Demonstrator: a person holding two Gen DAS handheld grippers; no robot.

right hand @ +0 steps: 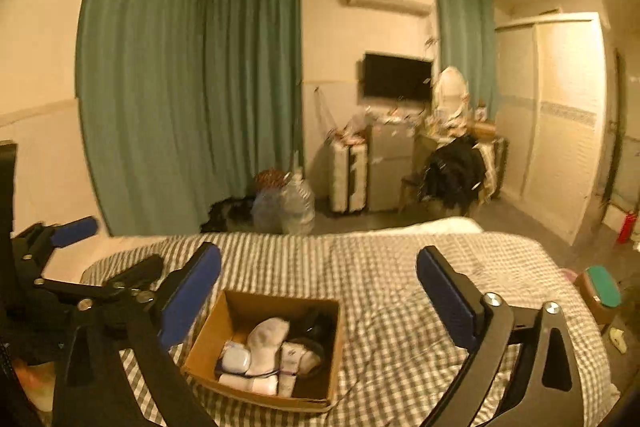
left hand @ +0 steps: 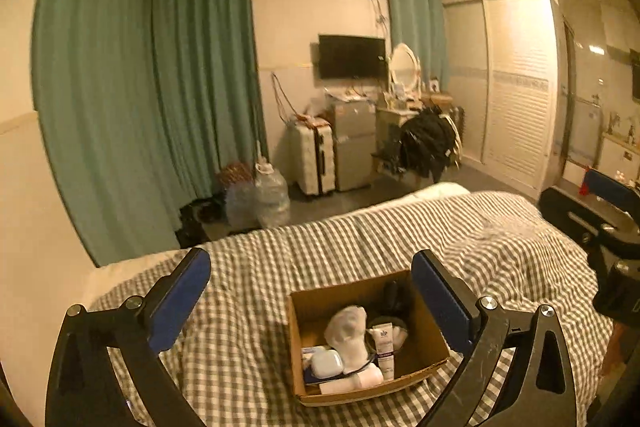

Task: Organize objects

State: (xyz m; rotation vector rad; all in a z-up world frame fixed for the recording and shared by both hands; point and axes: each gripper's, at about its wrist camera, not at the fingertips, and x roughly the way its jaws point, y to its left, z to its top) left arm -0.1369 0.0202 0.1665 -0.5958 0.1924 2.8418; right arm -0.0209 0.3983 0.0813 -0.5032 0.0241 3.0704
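Observation:
An open cardboard box [left hand: 424, 331] [right hand: 256, 307] sits on the bed's grey checked cover [left hand: 360, 239]. Inside lie a white sock [left hand: 348, 331] [right hand: 266, 341], a white tube [left hand: 384, 347], a small white case [left hand: 326, 363] [right hand: 236, 359] and some dark items at the back. My left gripper [left hand: 312, 267] hovers above the box, open, with nothing between its blue pads. My right gripper [right hand: 320, 263] is open too, up over the bed with the box below its left finger. The left gripper [right hand: 108, 249] also shows at the left edge of the right wrist view.
Beyond the bed's foot stand large water bottles [left hand: 272, 195], a white suitcase [left hand: 314, 155], a small fridge and a chair draped in black clothes [left hand: 428, 143]. A white wardrobe [left hand: 520, 87] fills the right wall. A teal-topped stool [right hand: 600, 287] stands right of the bed.

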